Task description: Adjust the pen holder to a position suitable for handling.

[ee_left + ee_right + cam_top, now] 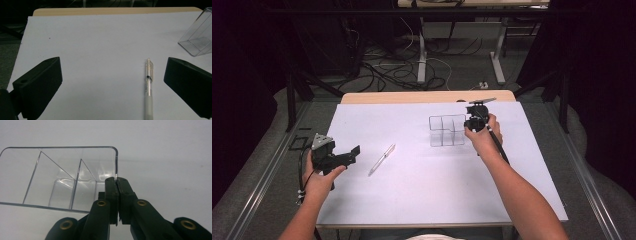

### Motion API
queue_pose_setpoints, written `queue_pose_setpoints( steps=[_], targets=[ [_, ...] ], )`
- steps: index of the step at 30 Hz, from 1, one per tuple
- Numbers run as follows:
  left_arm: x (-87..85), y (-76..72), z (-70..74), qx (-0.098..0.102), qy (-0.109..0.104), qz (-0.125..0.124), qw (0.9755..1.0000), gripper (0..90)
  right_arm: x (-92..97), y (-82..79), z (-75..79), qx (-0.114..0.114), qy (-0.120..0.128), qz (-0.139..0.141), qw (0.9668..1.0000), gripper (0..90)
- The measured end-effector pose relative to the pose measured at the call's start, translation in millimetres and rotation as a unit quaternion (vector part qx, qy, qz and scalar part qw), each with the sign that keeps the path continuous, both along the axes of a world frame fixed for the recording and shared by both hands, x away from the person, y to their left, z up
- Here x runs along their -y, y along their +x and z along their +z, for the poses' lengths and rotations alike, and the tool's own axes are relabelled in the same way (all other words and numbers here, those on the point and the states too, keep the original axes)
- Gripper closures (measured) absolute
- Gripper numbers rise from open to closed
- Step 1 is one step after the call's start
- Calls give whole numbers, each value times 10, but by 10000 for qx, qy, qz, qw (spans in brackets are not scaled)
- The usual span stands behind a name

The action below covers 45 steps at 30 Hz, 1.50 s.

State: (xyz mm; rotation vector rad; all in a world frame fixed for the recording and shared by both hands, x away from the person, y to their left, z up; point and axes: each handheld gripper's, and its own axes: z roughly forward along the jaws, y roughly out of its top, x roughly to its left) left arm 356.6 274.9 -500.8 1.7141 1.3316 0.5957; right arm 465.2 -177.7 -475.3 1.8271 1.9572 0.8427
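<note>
right claw (116,181) pinches organizer (60,177) wall edge; pen (382,159) apart, open sheet between.

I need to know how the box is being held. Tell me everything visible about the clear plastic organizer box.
The clear plastic organizer box is rectangular and open-topped, with thin see-through dividers forming compartments that all look empty. It stands upright on the white table sheet, right of centre. The right gripper is shut on its thin side wall at a rounded corner.

Black tongs (117,182) with brass-coloured rivets, black trailing cables, grey three-cornered top plates.
</note>
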Motion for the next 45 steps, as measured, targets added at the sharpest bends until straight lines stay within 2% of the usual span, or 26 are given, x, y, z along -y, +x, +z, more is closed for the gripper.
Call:
queue_pose_setpoints(
  steps=[1, 6, 11, 18, 29, 35, 39, 45],
  targets=[
    [-2, 0, 0, -10, -10, 4, 10000, 18, -49, -27, 3, -58, 91, 65, 9999, 878],
    [-1, 0, -1, -9, -10, 2, 10000, 18, -135, -79, 4, -123, 167, 222, 9995, 875],
    [5, 2, -2, -13, 15, -22, 10000, 18, -168, -98, -4, -96, 242, 280, 9993, 874],
    [5, 5, -6, -17, 16, -11, 10000, 18, -195, -132, 2, -173, 292, 329, 9989, 869],
    [14, 5, -5, -17, 24, -23, 10000, 18, -187, -124, 4, -423, 658, 293, 9965, 856],
    [13, 8, -9, -5, 27, -22, 10000, 18, -182, -120, 8, -453, 628, 390, 9962, 850],
    [17, 7, -9, -17, 28, -27, 10000, 18, -189, -117, -6, -318, 577, 458, 9968, 855],
    [13, 8, -9, -11, 26, -23, 10000, 17, -197, -107, -9, -293, 580, 453, 9969, 858]
  ],
)
